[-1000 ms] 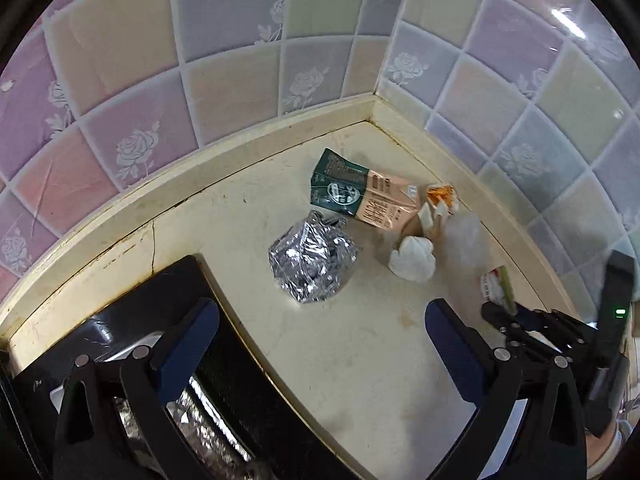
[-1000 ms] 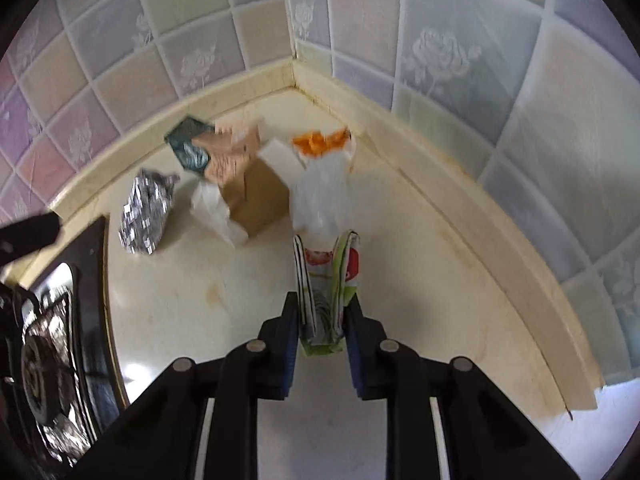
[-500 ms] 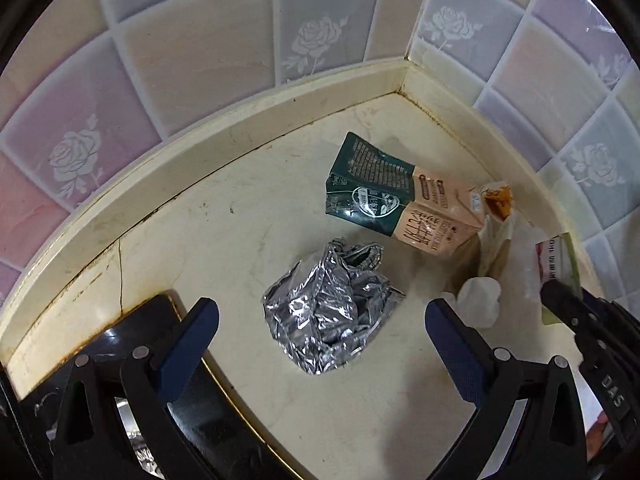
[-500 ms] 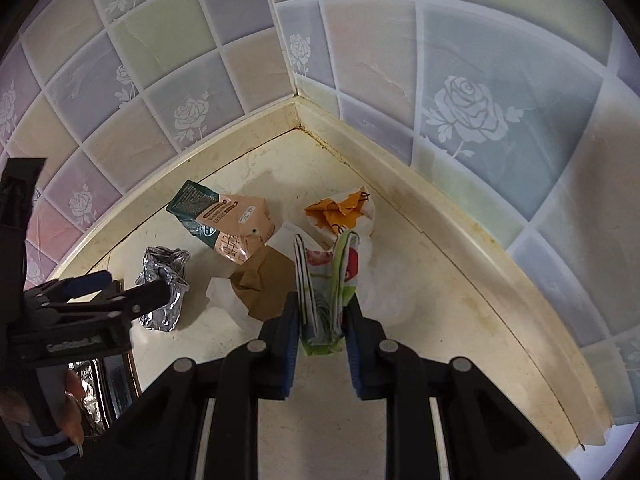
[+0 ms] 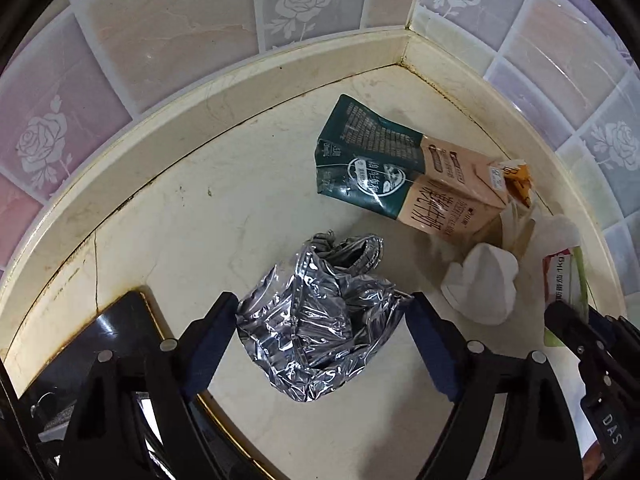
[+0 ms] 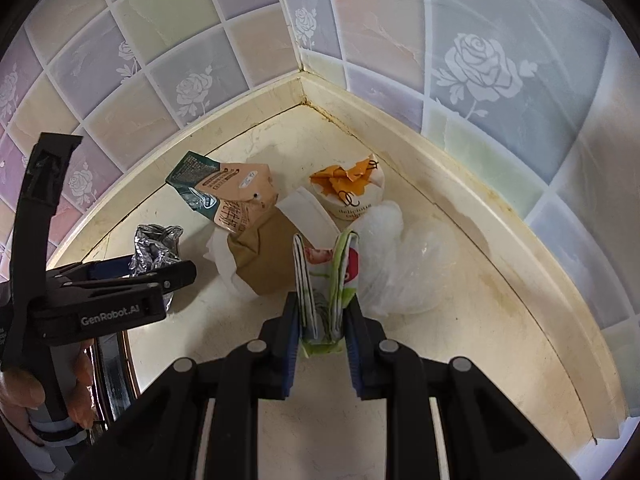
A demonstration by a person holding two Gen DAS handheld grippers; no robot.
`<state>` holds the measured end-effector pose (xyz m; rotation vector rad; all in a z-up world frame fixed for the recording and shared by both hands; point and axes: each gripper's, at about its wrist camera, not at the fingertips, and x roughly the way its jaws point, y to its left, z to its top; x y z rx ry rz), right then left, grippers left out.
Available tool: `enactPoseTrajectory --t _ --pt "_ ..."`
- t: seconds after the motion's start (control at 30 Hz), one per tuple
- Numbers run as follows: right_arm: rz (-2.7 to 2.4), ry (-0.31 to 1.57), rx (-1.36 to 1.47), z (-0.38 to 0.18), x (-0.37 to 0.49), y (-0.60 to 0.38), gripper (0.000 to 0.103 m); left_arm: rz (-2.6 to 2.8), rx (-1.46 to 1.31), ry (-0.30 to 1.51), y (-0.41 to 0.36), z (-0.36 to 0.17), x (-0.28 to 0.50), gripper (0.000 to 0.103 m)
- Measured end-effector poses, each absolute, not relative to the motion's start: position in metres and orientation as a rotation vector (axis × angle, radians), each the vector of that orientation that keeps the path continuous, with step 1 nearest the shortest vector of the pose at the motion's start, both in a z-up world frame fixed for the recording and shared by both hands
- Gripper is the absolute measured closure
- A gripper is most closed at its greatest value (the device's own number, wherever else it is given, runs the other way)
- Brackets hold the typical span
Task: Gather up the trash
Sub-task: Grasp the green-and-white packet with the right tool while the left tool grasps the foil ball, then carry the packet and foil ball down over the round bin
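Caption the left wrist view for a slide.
Left gripper closing around crumpled foil on a tiled-corner counter.

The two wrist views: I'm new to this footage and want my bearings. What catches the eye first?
A crumpled foil bag lies between the fingers of the left gripper, which are closing on it beside the black stove. The right gripper pinches a flattened printed packet. Behind, in the tiled corner: a green-and-peach carton, white tissue and a cup with orange scraps.

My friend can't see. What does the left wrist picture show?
The left gripper is closing its jaws around a crumpled foil wrapper on a cream counter. Behind lie a green-and-peach carton and a white tissue, near rose-patterned wall tiles.
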<state>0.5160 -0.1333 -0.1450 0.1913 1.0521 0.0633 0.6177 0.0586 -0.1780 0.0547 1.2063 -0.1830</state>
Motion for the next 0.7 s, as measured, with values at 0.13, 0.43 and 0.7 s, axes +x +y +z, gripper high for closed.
enactPoseTrajectory --t 0.13,0.43,0.7 --pt "0.073 1.053 0.2 -0.145 0.505 -0.136 0.082 -0.193 0.049 1.186 0.062 -0.166 0.595 0.02" --pt "0.141 1.028 0.202 -0.127 0.44 -0.151 0.082 -0.22 0.012 1.145 0.048 -0.12 0.51 0.02" --pt "0.264 1.012 0.183 -0.107 0.351 -0.169 0.082 -0.217 -0.029 1.077 0.022 -0.081 0.397 0.02"
